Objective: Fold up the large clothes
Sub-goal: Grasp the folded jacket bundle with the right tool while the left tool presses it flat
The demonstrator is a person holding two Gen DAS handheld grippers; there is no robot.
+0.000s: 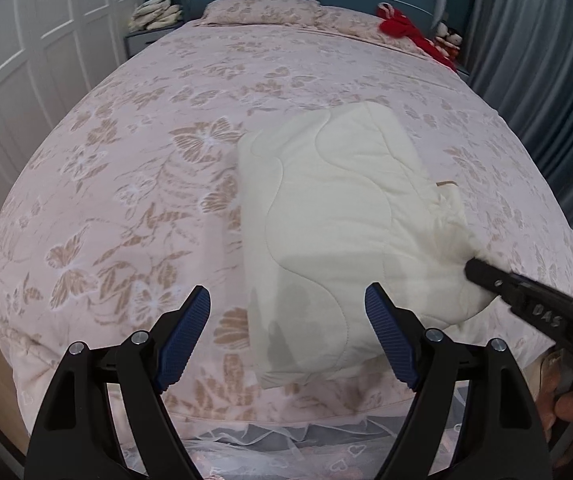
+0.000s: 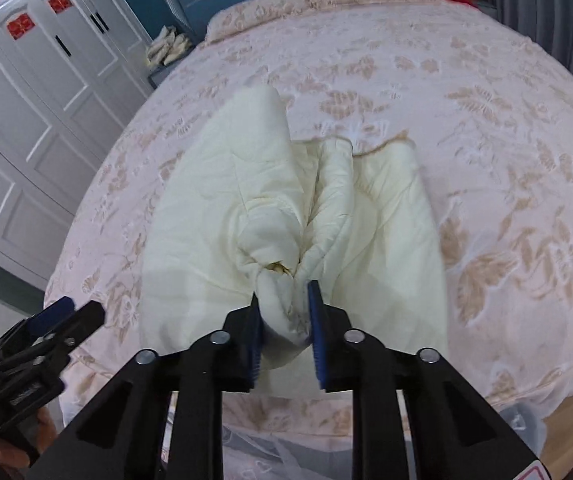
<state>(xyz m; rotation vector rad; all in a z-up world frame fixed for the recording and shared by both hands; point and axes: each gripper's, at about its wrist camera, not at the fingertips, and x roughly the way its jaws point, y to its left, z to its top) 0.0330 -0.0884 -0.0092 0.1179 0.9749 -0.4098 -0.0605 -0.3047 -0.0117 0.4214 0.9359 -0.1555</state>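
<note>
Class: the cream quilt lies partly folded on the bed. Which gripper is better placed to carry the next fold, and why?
The right gripper: it is shut on a bunched corner of the cream quilt. The left gripper is open above the bedspread, holding nothing.

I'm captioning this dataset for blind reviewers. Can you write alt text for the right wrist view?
The right gripper is shut on a bunched edge of a cream quilted blanket lying on a bed with a pink floral bedspread. The left gripper sits open at lower left, holding nothing. White wardrobe doors stand at left.
</note>
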